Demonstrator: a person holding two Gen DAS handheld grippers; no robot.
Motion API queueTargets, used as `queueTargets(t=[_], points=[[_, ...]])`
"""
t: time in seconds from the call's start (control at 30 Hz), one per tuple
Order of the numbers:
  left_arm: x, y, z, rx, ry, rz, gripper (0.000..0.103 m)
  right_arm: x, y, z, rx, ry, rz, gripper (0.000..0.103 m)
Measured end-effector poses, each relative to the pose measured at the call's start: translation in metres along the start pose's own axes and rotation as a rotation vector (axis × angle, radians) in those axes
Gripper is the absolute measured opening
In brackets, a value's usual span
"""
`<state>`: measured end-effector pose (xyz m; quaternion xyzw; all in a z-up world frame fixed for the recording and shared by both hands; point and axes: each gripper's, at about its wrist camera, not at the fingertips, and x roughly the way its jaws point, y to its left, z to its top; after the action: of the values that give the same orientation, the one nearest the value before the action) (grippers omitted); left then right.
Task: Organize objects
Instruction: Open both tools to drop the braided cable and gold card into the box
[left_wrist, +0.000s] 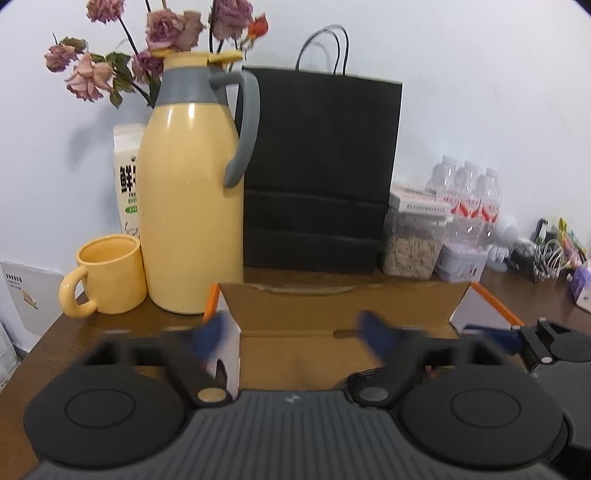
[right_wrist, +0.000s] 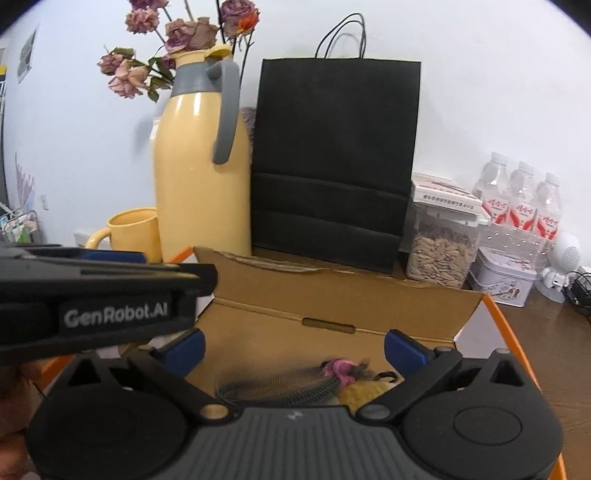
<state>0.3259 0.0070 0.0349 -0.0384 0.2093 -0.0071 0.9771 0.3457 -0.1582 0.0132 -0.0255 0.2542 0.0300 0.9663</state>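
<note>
An open cardboard box (left_wrist: 332, 306) with orange outer sides sits on the wooden table, and it shows in the right wrist view (right_wrist: 332, 306) too. Inside it lie a dark wire spring-like item (right_wrist: 280, 387), a pink piece (right_wrist: 341, 369) and a yellow fuzzy thing (right_wrist: 364, 395). My left gripper (left_wrist: 297, 334) is open and empty over the box's near edge, its blue fingertips blurred. My right gripper (right_wrist: 293, 347) is open and empty above the box contents. The left gripper's body (right_wrist: 92, 295) crosses the right view at left.
A yellow thermos jug (left_wrist: 192, 206) and yellow mug (left_wrist: 107, 277) stand behind the box at left. A black paper bag (left_wrist: 317, 166) stands behind it. A seed jar (left_wrist: 410, 251), a tin (left_wrist: 461, 258), water bottles (left_wrist: 469, 195) and cables are at right.
</note>
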Motion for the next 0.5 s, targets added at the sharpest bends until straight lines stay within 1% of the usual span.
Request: queueTargets(t=[0.07,0.13,0.3,0.5], points=[[-0.0045,-0.0016,0.0004,0.006,-0.028,0.009,0.103,-0.003,-0.001,0.0008,0.005,-0.006,-0.013,0.103],[-0.0066,-0.0033,0.0011,0.014,-0.034,0.007,0.103,-0.0035,-0.0018,0.0011,0.005,-0.005,-0.016,0.103],[-0.0058,-0.0034,0.0017,0.015,-0.03,0.02,0.103,-0.003,0.0,0.0001,-0.004,0.001,-0.014,0.103],[-0.0058,-0.0006,0.0021,0.003,-0.027,0.016,0.103,-0.0041,0.0012,-0.0005,-0.009,0.002,-0.007,0.103]])
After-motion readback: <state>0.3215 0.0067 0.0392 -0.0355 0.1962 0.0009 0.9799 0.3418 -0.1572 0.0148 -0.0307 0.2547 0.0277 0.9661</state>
